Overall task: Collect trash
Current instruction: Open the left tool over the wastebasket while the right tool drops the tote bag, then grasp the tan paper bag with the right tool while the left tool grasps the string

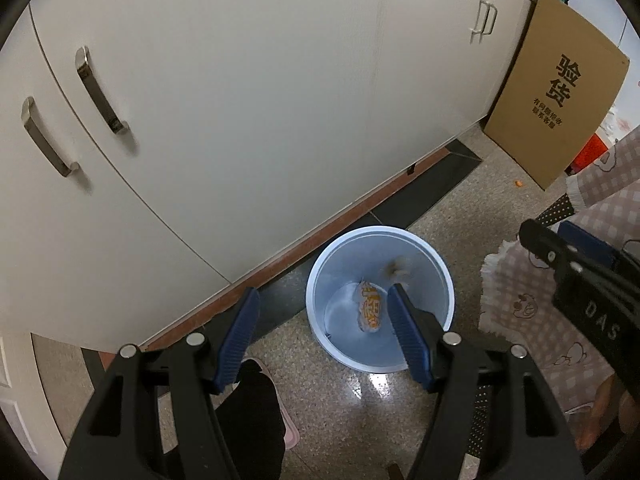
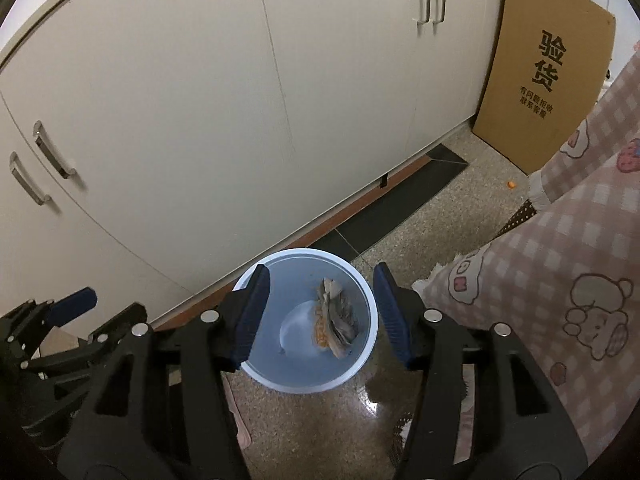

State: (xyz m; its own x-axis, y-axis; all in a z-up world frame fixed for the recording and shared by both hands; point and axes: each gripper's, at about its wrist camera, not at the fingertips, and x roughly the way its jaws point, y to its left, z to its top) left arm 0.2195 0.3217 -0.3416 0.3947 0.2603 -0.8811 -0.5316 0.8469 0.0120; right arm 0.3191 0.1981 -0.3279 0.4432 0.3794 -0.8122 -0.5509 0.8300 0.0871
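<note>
A light blue bin (image 1: 424,276) stands on the speckled floor by the cabinet base. An orange-and-white wrapper (image 1: 370,306) lies in its bottom, and a blurred brownish scrap (image 1: 398,268) shows just inside the rim. My left gripper (image 1: 322,292) hovers open over the bin's left side with nothing between its pads. In the right wrist view the bin (image 2: 288,280) holds crumpled brown paper (image 2: 340,316) on top of the wrapper (image 2: 320,334). My right gripper (image 2: 321,270) hangs open above the bin, its pads apart and empty. Each gripper shows in the other's view, the right gripper (image 1: 556,236) and the left gripper (image 2: 100,312).
White cabinet doors (image 1: 240,120) with metal handles (image 1: 100,92) rise behind the bin. A cardboard box (image 2: 544,72) leans at the far right, a small orange bit (image 2: 511,185) near it. A person's pink checkered garment (image 2: 560,280) fills the right; a dark-socked foot (image 1: 256,412) on a pink slipper is below.
</note>
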